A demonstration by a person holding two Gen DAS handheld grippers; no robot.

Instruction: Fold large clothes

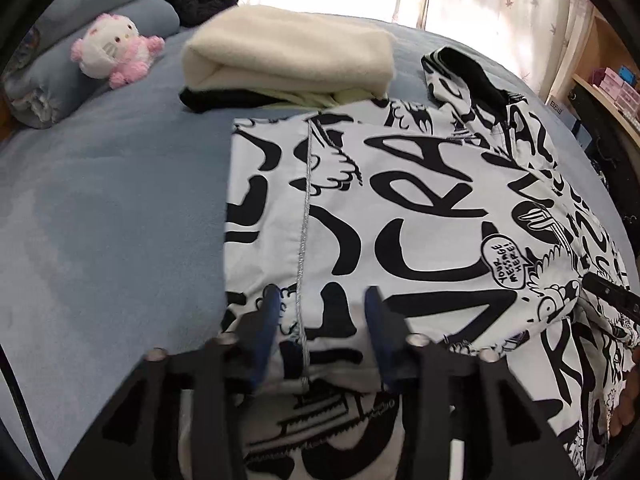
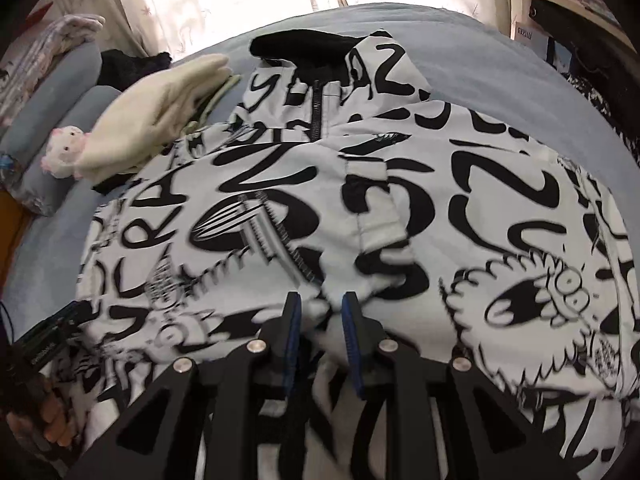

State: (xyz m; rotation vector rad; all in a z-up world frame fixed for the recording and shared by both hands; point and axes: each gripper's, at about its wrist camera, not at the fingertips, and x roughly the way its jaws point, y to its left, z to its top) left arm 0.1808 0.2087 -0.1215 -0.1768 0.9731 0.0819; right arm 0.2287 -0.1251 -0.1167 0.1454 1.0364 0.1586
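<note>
Folding is under way on the printed jacket [image 1: 400,208], a large white garment covered in black graffiti lettering, which lies spread on the blue bedspread [image 1: 100,208] with its black collar [image 2: 304,46] toward the curtains and its hem toward the person. Left gripper [image 1: 320,312]: blue-padded fingers [image 1: 266,320] clearly apart, straddling a silver-stitched seam [image 1: 306,216] at the near hem; fabric sits between them but they do not look clamped on it. Right gripper [image 2: 320,312]: fingers closer together with a bunched ridge of jacket cloth rising between them; the frame is motion-blurred, so I cannot tell whether they pinch it or only flank it. Judgement: one side panel looks already turned in, its straight edge lying on the bedspread at left, so the step in hand is probably taking the near hem for a lengthwise fold toward the collar. The next move would call for both grippers to close on the hem layers together, lift evenly, and carry the hem forward without dragging the layer beneath or skewing the zipper [image 2: 316,112] line. Containers: none in use; a wooden shelf [image 1: 612,84] at right holds small boxes, contents not legible. Beyond the jacket, a folded cream fleece [image 1: 288,52] rests on a dark garment [image 1: 224,100], touching or just beside the jacket's far corner; a pink plush toy [image 1: 112,48] sits by the pillows.
</note>
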